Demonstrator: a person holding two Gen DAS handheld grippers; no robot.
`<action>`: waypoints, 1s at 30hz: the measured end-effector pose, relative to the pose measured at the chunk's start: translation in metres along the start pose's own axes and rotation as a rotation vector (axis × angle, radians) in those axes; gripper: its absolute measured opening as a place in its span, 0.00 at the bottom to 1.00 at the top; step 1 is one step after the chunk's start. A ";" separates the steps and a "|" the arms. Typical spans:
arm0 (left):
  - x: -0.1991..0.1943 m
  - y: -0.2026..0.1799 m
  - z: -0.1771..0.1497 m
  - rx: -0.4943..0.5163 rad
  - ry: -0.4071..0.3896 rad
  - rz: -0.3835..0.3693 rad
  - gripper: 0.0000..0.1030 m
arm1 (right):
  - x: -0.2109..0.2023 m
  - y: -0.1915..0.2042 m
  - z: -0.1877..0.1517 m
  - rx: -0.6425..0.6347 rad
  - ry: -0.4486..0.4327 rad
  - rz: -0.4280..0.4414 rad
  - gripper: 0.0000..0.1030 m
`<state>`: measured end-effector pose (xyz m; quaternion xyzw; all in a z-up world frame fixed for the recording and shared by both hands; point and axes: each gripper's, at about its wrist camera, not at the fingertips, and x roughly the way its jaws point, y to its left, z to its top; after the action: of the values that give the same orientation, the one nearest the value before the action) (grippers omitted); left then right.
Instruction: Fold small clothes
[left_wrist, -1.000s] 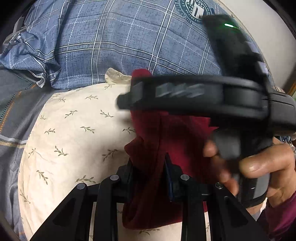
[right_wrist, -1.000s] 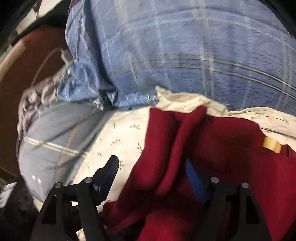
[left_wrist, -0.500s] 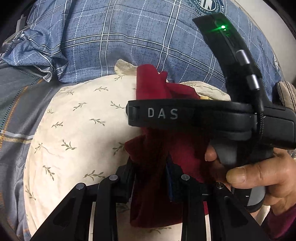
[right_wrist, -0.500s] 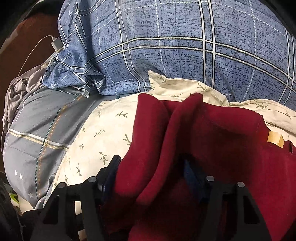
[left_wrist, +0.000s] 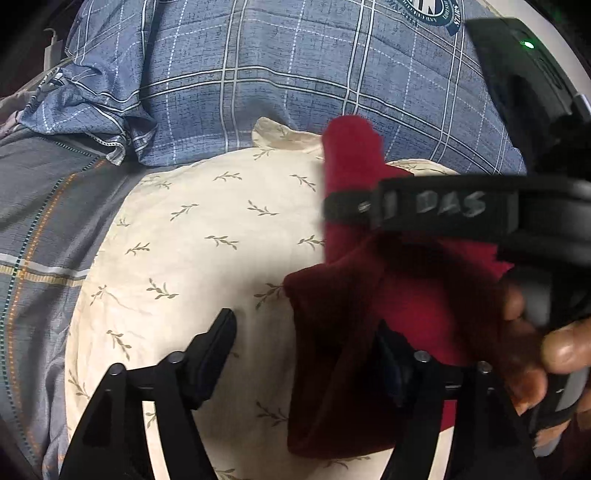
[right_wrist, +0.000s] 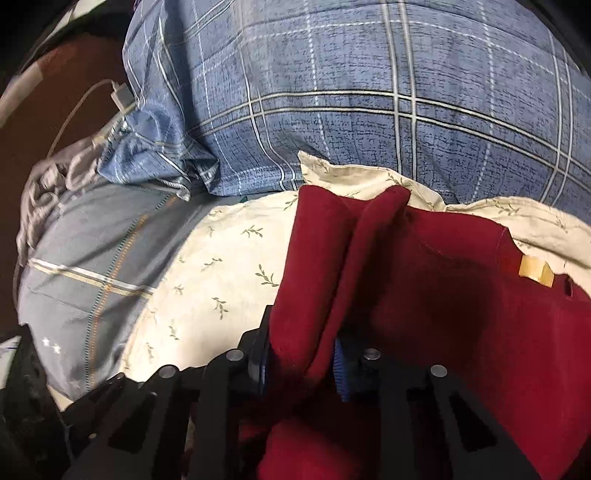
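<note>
The dark red fleece garment (right_wrist: 443, 288) lies bunched on a cream pillow printed with small green sprigs (left_wrist: 192, 258), toward that pillow's right side in the left wrist view, with a narrow red part standing up at its far end. A tan label (right_wrist: 535, 271) shows on the garment's right part in the right wrist view.

The left gripper (left_wrist: 306, 354) has its jaws spread wide and opening; its left finger (left_wrist: 214, 350) stands clear over bare pillow, while the right finger is partly covered by the near edge of the red cloth, which hangs in the gap without being pinched.

The right gripper (right_wrist: 301, 354) is closing, its jaws drawn narrow around an upright fold of the same red garment, the blue pads (right_wrist: 338, 365) pressing on the fold from both sides. In the left wrist view that gripper's black body, lettered DAS, crosses above the cloth, and the person's right hand (left_wrist: 535, 350) wraps its handle at the right edge.

Beyond the pillow lies a blue plaid cushion with white lines (right_wrist: 369, 92); to the left, a grey striped bedsheet (right_wrist: 92, 258) and a white charger plug with cable (right_wrist: 122, 96)
</note>
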<state>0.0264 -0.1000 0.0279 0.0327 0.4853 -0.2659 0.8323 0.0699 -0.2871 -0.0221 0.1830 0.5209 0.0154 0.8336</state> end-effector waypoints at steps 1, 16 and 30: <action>-0.001 0.000 -0.001 0.000 -0.002 -0.004 0.69 | -0.002 -0.001 0.000 0.006 0.000 0.009 0.24; -0.075 -0.120 0.000 0.128 -0.101 -0.159 0.16 | -0.118 -0.061 -0.005 -0.016 -0.140 0.001 0.19; 0.000 -0.279 -0.016 0.314 0.034 -0.219 0.17 | -0.146 -0.232 -0.071 0.257 -0.141 -0.157 0.16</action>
<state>-0.1183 -0.3335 0.0768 0.1137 0.4522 -0.4268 0.7748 -0.0975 -0.5149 0.0020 0.2475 0.4713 -0.1297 0.8365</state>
